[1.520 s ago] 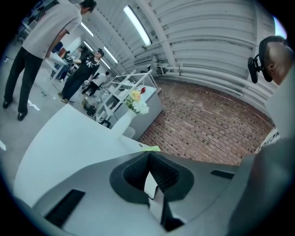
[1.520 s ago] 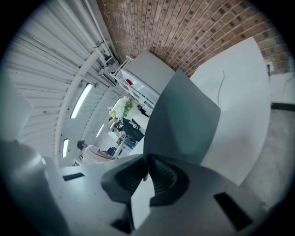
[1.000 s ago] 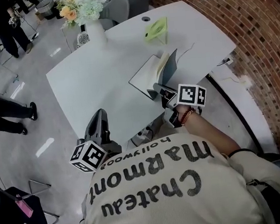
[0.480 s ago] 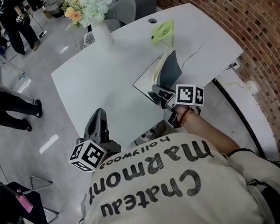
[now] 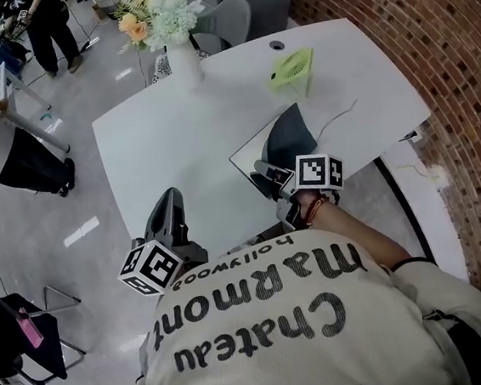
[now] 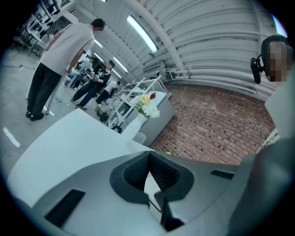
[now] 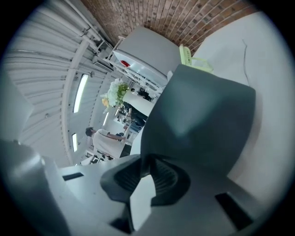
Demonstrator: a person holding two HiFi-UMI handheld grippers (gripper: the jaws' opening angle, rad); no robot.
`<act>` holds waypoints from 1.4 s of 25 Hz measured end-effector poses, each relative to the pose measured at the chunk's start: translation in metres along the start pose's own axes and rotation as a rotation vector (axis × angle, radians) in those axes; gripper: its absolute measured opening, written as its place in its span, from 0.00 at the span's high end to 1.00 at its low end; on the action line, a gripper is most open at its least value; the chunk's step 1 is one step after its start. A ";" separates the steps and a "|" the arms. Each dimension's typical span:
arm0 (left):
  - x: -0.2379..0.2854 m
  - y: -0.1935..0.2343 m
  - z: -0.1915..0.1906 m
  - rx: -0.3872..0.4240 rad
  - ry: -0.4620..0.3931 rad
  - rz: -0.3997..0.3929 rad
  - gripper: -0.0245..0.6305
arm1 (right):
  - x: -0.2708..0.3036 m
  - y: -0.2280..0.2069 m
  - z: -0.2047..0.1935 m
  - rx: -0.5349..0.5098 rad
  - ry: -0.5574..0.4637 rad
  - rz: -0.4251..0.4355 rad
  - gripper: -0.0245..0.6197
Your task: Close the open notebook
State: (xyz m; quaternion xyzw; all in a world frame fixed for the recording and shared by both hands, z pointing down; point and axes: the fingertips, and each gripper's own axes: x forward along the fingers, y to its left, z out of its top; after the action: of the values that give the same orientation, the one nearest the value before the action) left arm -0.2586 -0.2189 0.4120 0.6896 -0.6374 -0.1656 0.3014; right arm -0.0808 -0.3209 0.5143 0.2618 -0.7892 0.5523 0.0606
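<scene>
White table: right tongs pinch notebook cover (tilted); left tongs pressed together, empty, apart.

I locate the notebook mid-frame on the table; fan above it, vase upper left.

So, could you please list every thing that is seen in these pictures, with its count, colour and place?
table: one, white, centre
notebook: one, dark cover raised, table's right side
fan: one, light green, table's far side
vase: one, white, table's far left corner
flowers: one bunch, white and orange, in vase
cable: one, thin, right of notebook
chair: one, grey, behind table
brick wall: one, red-brown, right
people: at least two, dark-clothed, far left
left claw: one, grey, shut, empty
right claw: one, grey, shut on notebook's cover
</scene>
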 end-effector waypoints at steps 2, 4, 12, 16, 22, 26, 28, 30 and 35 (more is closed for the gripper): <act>0.005 -0.002 -0.002 -0.008 -0.007 0.015 0.96 | 0.005 -0.002 0.000 0.003 0.037 0.006 0.89; 0.010 -0.004 -0.006 -0.017 -0.012 0.032 0.96 | 0.008 -0.003 0.000 0.000 0.078 0.017 0.89; 0.031 -0.010 -0.015 -0.042 -0.043 0.106 0.96 | 0.022 -0.009 0.004 -0.002 0.218 0.069 0.87; 0.032 -0.016 -0.021 -0.048 -0.064 0.148 0.96 | 0.024 -0.012 0.004 -0.005 0.285 0.094 0.86; 0.028 -0.014 -0.029 -0.062 -0.087 0.226 0.96 | 0.034 -0.018 0.003 0.010 0.359 0.124 0.82; 0.027 -0.011 -0.038 -0.078 -0.092 0.261 0.96 | 0.041 -0.021 0.005 0.011 0.387 0.141 0.81; 0.027 -0.009 -0.041 -0.084 -0.097 0.280 0.96 | 0.044 -0.022 0.004 0.024 0.403 0.148 0.81; 0.026 -0.008 -0.041 -0.087 -0.104 0.293 0.96 | 0.046 -0.023 0.004 0.049 0.414 0.159 0.80; 0.025 -0.007 -0.044 -0.097 -0.120 0.312 0.96 | 0.048 -0.022 0.004 0.060 0.413 0.172 0.78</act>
State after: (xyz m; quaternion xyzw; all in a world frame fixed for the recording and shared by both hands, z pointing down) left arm -0.2227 -0.2340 0.4446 0.5560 -0.7446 -0.1883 0.3177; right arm -0.1103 -0.3461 0.5495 0.0766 -0.7626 0.6205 0.1659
